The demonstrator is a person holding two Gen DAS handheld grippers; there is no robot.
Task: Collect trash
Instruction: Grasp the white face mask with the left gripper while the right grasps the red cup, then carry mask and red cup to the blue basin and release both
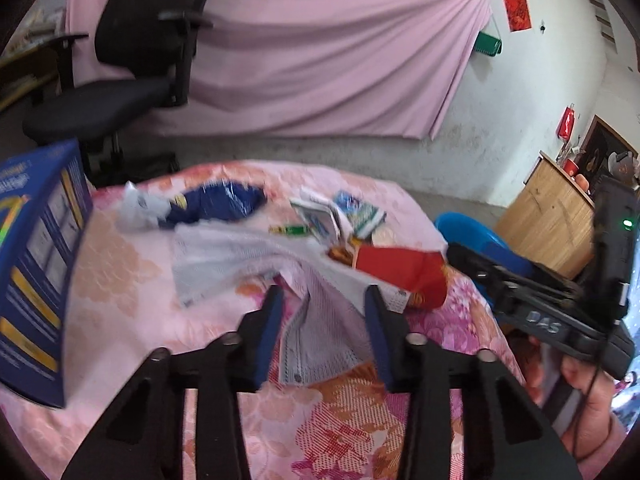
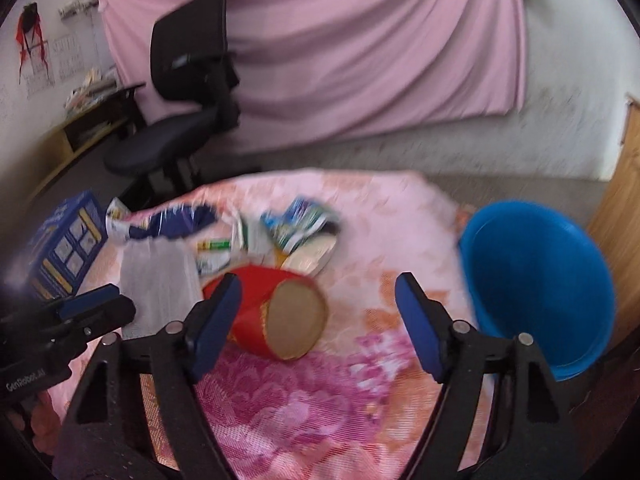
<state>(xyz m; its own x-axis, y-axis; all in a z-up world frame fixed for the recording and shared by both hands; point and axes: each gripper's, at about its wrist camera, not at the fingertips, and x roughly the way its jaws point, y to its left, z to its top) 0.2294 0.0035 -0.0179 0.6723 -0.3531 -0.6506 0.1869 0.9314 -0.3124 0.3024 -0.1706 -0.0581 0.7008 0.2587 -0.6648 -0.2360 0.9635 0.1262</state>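
Red paper cup [image 2: 276,312] lies on its side, base toward the spread-open right gripper [image 2: 318,324], well left of the blue basin [image 2: 536,280]; left gripper [image 1: 324,336], also spread and empty, hovers over mesh wrapper [image 1: 320,320].

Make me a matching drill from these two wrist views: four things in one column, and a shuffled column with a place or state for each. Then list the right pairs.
Things:
1. red paper cup
2. blue basin
3. blue box
4. white mesh cloth

Places or states:
A. beyond the table's right edge, nothing visible inside
B. standing at the table's left edge
C. lying on its side, brown inside facing the right wrist camera
D. spread on the floral tablecloth, between the fingers of the open left claw

Pairs: 1-C, 2-A, 3-B, 4-D
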